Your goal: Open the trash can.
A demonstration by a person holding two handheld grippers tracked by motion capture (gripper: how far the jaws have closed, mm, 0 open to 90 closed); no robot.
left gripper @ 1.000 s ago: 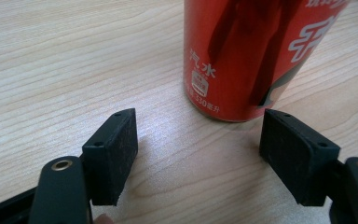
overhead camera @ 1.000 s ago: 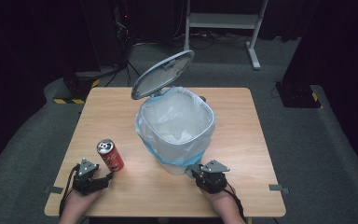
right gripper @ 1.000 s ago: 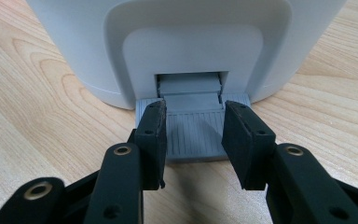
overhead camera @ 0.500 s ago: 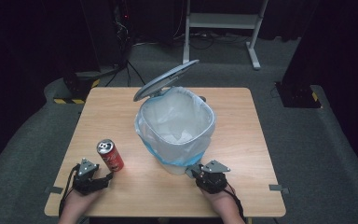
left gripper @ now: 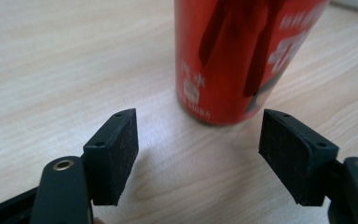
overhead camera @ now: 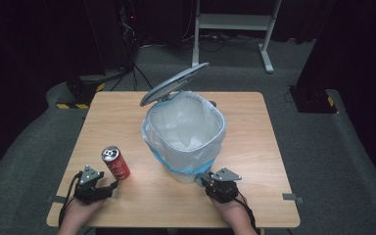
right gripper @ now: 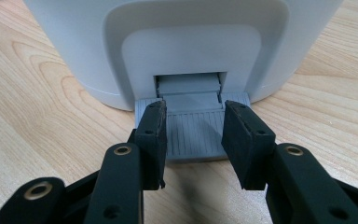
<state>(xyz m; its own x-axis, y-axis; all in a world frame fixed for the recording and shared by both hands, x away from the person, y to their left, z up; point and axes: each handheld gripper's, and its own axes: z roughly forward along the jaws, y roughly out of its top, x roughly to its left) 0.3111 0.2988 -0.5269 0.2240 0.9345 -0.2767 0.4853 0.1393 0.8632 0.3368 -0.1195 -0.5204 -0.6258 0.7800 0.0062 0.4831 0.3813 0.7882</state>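
Soda can (overhead camera: pixel 116 163) stands upright on the table (overhead camera: pixel 254 147), just ahead of the left gripper (overhead camera: pixel 94 185) and slightly right of its wide-open jaws, while the right gripper (overhead camera: pixel 219 184), jaws part open, rests on the bin (overhead camera: pixel 185 128) pedal (right gripper: pixel 193 133), lid (overhead camera: pixel 174 83) raised.

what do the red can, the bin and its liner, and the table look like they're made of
Red can: probably thin metal; glossy printed wall and a silvery top in the high view. Bin: likely moulded plastic, smooth matte pale grey, with a ribbed pedal. Liner: thin translucent plastic film, crinkled, folded over the rim. Table: light wood or wood-look laminate, grain lines visible.
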